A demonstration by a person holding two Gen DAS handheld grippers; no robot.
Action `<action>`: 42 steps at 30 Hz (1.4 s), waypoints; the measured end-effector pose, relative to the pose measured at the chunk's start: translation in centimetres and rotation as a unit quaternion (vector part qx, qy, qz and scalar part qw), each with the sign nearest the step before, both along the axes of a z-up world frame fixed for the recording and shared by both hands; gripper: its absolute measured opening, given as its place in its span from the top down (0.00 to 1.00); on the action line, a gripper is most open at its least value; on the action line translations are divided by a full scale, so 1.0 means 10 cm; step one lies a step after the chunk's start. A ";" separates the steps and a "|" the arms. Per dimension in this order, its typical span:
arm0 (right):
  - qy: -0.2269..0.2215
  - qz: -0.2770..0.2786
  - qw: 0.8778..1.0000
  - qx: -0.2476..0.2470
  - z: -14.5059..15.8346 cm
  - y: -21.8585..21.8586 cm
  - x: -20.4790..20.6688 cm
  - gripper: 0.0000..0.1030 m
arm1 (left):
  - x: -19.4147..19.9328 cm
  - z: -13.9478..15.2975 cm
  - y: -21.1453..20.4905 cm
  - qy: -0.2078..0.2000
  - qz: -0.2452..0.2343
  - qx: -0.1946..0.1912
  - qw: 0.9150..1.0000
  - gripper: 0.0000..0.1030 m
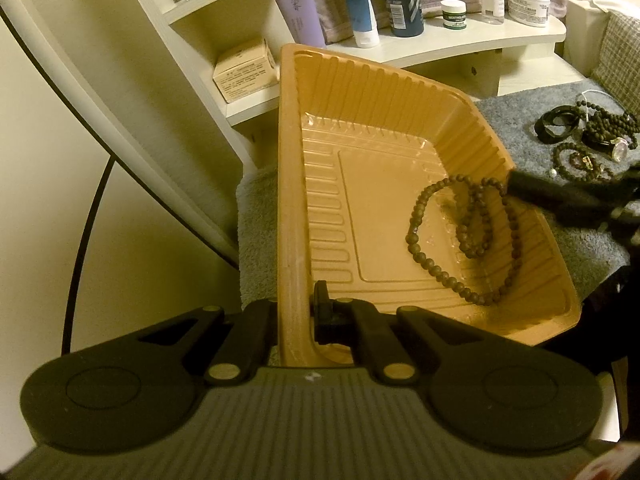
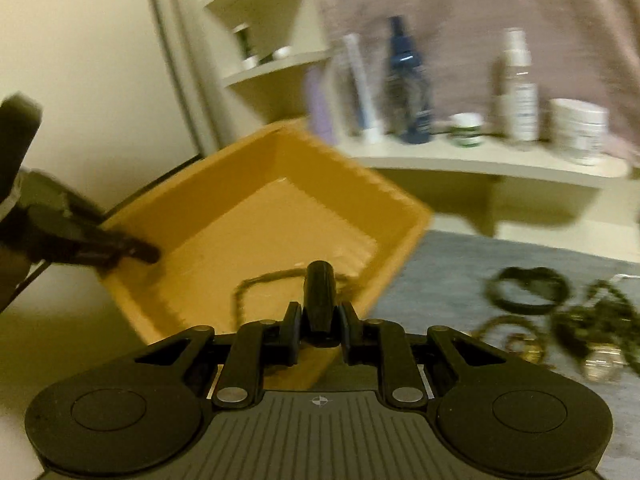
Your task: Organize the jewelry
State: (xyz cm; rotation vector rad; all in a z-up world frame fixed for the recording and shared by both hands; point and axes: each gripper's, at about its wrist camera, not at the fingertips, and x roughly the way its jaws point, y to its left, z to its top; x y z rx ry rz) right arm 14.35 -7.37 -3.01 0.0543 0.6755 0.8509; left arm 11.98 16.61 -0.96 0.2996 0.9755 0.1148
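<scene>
Left wrist view: your left gripper (image 1: 294, 316) has its fingers clamped on the near-left wall of the ribbed orange plastic tray (image 1: 292, 184), propping it tilted on the grey fuzzy mat (image 1: 576, 240) over the surface. One long brown wooden bead necklace (image 1: 468, 236) lies looped on the tray floor, right half, so 1 piece is in. Your right gripper (image 1: 520, 184) reaches in from the right, tip at the tray's right rim, touching or just above the beads; can't tell which. Well right of the tray, the pile of dark bead strands, black bangles and a watch (image 1: 588, 136) sits on the mat, not yet sorted. That's most of the job left. Cream shelves (image 1: 440, 46) w/ bottles and jars stand behind.

Right wrist view: blurred. Your right gripper's fingers stand nearly together over the tray's near-right part; whether anything is pinched btwn them, can't tell thru the blur. The necklace shows as a dark loop just beyond the tip, inside the tray. Left gripper sits at the tray's left wall. The jewelry heap lies to the right on the mat, apart from the tray.

Judgement: early stage, approx. 1 item done, the heap remaining.
</scene>
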 end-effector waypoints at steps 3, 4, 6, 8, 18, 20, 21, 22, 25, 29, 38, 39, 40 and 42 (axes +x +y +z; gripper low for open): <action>0.013 0.010 1.000 -0.001 -0.07 0.12 0.03 0.81 | 0.00 0.00 -0.01 -0.001 -0.001 0.000 1.000 0.98; 0.019 0.011 1.000 0.000 -0.09 0.15 0.05 0.81 | -0.01 0.00 0.00 -0.001 -0.001 0.000 1.000 0.98; 0.025 0.012 1.000 0.003 -0.13 0.20 0.06 0.81 | -0.01 0.00 -0.01 -0.001 -0.001 -0.001 1.000 0.98; 0.038 0.021 0.999 0.010 -0.16 0.23 0.08 0.81 | -0.02 -0.01 -0.01 -0.001 -0.001 -0.001 1.000 0.98; 0.030 -0.069 0.997 0.024 -0.15 -0.26 0.13 0.60 | -0.02 -0.02 -0.01 0.000 0.001 -0.006 1.000 0.98; 0.024 -0.102 0.994 0.012 -0.18 -0.43 0.15 0.60 | -0.02 -0.03 -0.01 0.000 0.001 -0.006 1.000 0.98; 0.023 -0.118 0.993 0.008 -0.21 -0.51 0.16 0.60 | -0.02 -0.03 -0.01 0.000 0.001 -0.006 1.000 0.98; 0.022 -0.134 0.991 0.002 -0.23 -0.59 0.17 0.60 | -0.02 -0.03 -0.01 0.000 0.001 -0.006 1.000 0.98; 0.021 -0.174 0.984 -0.023 -0.31 -0.80 0.23 0.60 | -0.03 -0.03 -0.01 0.000 0.003 -0.006 1.000 0.98; 0.019 -0.196 0.980 -0.040 -0.37 -0.94 0.29 0.60 | -0.03 -0.03 -0.02 -0.001 0.004 -0.006 1.000 0.98; -0.013 -0.184 0.980 -0.080 -0.39 -0.83 0.35 0.72 | -0.04 -0.03 -0.02 -0.001 0.003 -0.006 1.000 0.98; -0.013 -0.184 0.979 -0.086 -0.40 -0.82 0.37 0.73 | -0.04 -0.03 -0.02 -0.001 0.003 -0.006 1.000 0.98; -0.011 -0.185 0.978 -0.090 -0.41 -0.81 0.40 0.74 | -0.04 -0.03 -0.02 -0.001 0.004 -0.006 1.000 0.98; -0.010 -0.193 0.976 -0.101 -0.43 -0.80 0.44 0.76 | -0.04 -0.03 -0.02 -0.001 0.004 -0.006 1.000 0.98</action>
